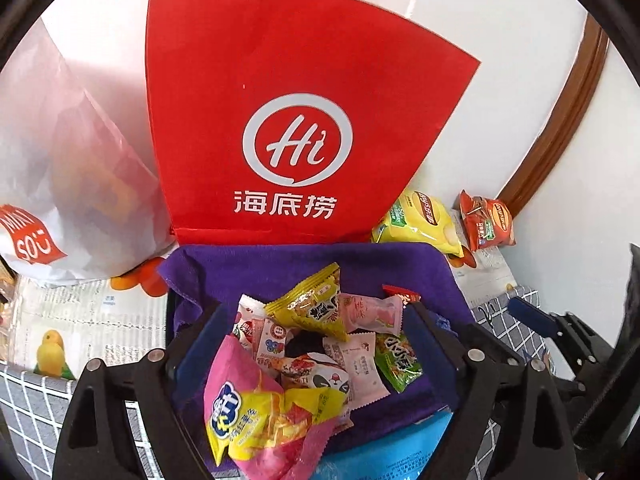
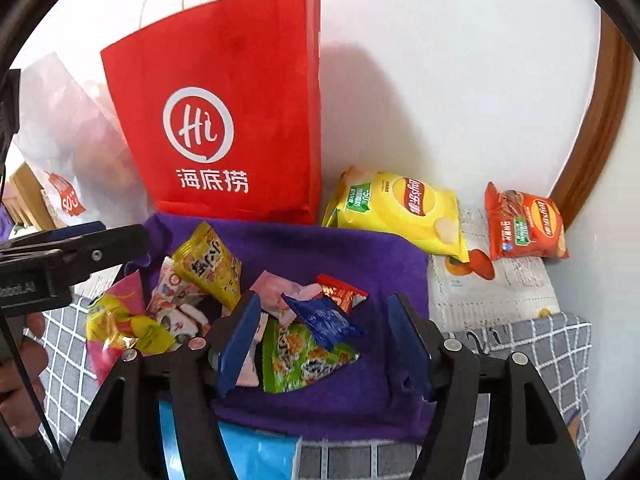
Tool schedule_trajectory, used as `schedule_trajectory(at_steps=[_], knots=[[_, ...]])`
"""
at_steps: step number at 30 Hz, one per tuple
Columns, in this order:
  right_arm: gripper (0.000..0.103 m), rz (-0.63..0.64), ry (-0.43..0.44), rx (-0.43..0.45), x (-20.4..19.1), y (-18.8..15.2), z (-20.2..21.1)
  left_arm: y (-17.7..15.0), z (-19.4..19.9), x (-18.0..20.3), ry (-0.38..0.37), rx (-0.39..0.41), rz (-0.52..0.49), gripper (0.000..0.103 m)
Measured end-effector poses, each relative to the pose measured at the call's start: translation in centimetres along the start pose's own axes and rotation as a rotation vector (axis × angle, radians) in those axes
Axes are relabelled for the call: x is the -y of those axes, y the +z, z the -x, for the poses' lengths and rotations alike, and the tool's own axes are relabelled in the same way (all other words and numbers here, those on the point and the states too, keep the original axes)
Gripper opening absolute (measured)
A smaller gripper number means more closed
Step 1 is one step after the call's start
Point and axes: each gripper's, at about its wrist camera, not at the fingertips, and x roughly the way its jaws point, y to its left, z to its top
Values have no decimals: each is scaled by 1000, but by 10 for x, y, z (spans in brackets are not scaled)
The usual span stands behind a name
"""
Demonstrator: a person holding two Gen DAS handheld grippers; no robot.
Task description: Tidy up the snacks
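Note:
Several small snack packets (image 1: 320, 344) lie heaped on a purple cloth (image 1: 304, 264); the heap also shows in the right wrist view (image 2: 224, 300). My left gripper (image 1: 316, 344) is open, its fingers either side of the heap, with a pink and yellow packet (image 1: 256, 404) just in front of it. My right gripper (image 2: 324, 344) is open over a green packet (image 2: 304, 356) and a blue packet (image 2: 324, 320). A yellow chip bag (image 2: 400, 208) and an orange chip bag (image 2: 524, 224) lie at the back right.
A red paper bag (image 2: 224, 112) stands against the white wall behind the cloth, with a white plastic bag (image 1: 60, 184) to its left. A grey checked cloth (image 2: 532, 360) and newspaper (image 1: 92, 312) cover the table. A light blue packet (image 2: 256, 456) lies at the near edge.

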Motion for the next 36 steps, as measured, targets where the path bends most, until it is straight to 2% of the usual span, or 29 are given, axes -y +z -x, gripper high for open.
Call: schedule_trajectory(at_steps=[3, 6, 7, 9, 13, 22, 30, 36], knots=[[72, 20, -23, 5, -2, -5, 18, 0, 13, 5, 6, 12, -5, 90], [73, 14, -28, 7, -1, -12, 37, -2, 33, 11, 2, 44, -9, 91], [73, 15, -27, 7, -1, -15, 45, -5, 39, 12, -4, 50, -1, 95], [78, 18, -37, 22, -1, -20, 62, -13, 47, 16, -10, 39, 18, 96], [80, -1, -31, 46, -1, -33, 90, -38, 65, 30, -14, 18, -22, 96], [85, -74, 6, 62, 2, -75, 135, -95, 117, 36, 48, 56, -62, 96], [98, -63, -49, 99, 1, -112, 169, -139, 161, 46, 73, 99, -93, 98], [101, -75, -54, 141, -3, -136, 203, -169, 190, 56, 96, 128, -102, 99]])
